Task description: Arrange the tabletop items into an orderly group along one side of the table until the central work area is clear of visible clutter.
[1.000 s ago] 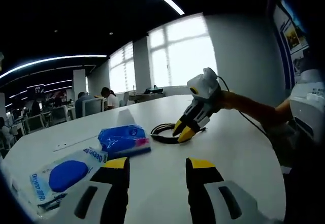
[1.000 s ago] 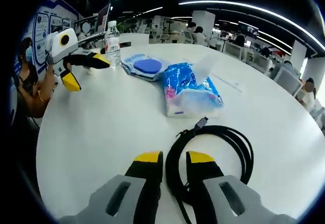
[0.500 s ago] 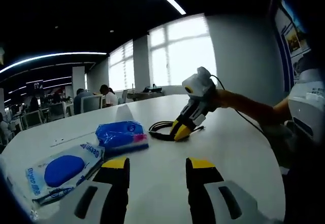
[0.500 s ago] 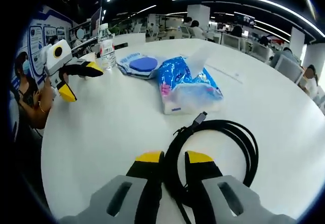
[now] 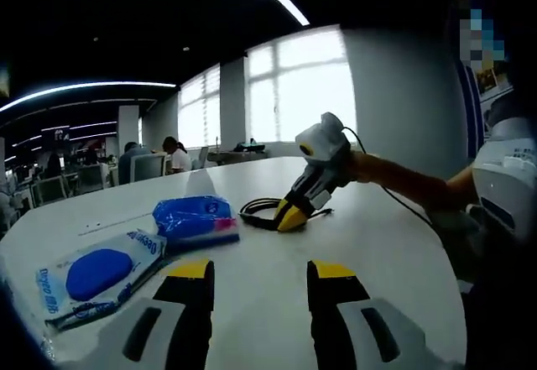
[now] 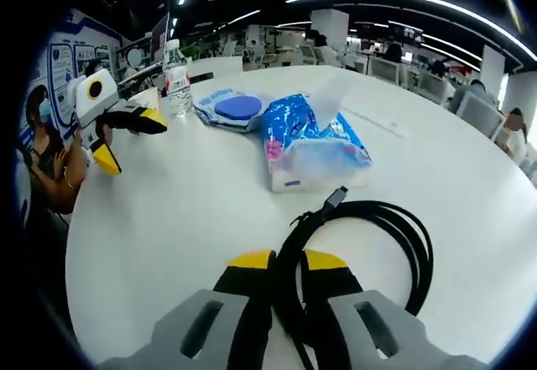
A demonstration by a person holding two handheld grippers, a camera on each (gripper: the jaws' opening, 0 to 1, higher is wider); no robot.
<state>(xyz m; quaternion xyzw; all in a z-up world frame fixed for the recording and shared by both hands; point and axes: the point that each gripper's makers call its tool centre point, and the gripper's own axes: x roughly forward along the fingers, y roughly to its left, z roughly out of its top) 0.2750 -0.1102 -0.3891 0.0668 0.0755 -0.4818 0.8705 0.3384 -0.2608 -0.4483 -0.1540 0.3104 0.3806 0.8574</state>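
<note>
A coiled black cable [image 6: 409, 240] lies on the white round table [image 6: 159, 219], and my right gripper [image 6: 287, 261] is shut on the near part of its loop. In the left gripper view the same right gripper [image 5: 288, 216] presses down on the cable [image 5: 256, 211]. My left gripper [image 5: 262, 271] is open, with bare table between its jaws. Seen from the right gripper view, the left gripper [image 6: 129, 138] hovers open near the table's edge. A blue tissue pack [image 6: 309, 142] and a wipes pack with a blue lid [image 6: 235, 106] lie beyond the cable.
A clear water bottle [image 6: 174, 75] stands upright by the wipes pack. The person holding the grippers sits at the table edge [image 6: 42, 139]. Other people, desks and chairs are far behind in the office.
The right gripper's jaws have drawn together onto the cable loop. The left gripper has stayed open and shifted only slightly.
</note>
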